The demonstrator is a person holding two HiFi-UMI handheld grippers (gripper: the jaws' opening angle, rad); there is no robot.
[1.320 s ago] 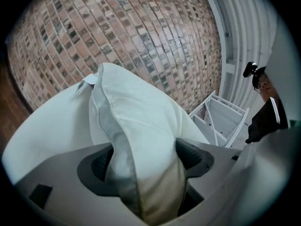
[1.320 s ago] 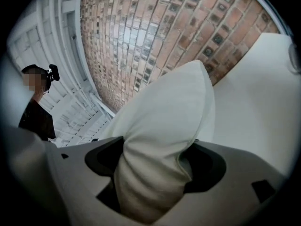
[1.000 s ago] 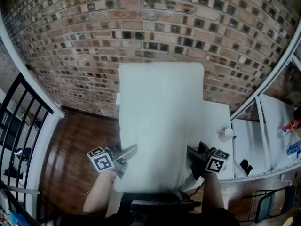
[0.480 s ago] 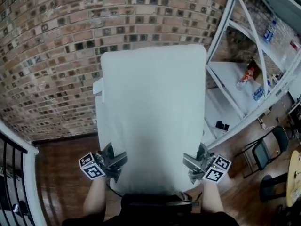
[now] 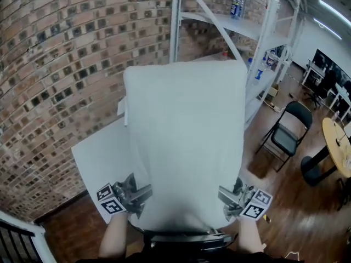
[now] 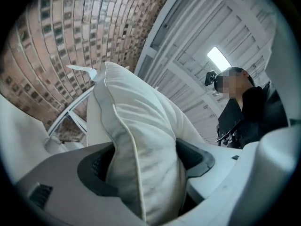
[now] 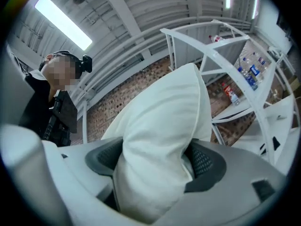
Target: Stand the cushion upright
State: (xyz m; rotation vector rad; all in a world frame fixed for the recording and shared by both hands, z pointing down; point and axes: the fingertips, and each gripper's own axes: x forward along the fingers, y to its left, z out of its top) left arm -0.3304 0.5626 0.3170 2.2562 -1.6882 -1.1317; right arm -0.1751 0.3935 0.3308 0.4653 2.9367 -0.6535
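Both lower corners of the plump white fabric cushion (image 5: 184, 141) are clamped. Your left tool (image 5: 145, 192) and right tool (image 5: 225, 195) grip them, jaws wide.

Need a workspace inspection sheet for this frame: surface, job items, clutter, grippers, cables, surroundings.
Surface: white flat tabletop at lower left, largely hidden behind the cushion.
Job's things: large white rectangular fabric cushion, held up in front of the person, long side vertical.
Clutter: nothing seen.
Grippers: left gripper shut on the cushion's lower left edge; right gripper shut on its lower right edge; fingers squeeze the fabric.
Cables: nothing seen.
Surroundings: red brick wall; white metal shelving rack with a plastic bottle; black folding chair; round wooden table; dark wooden floor.
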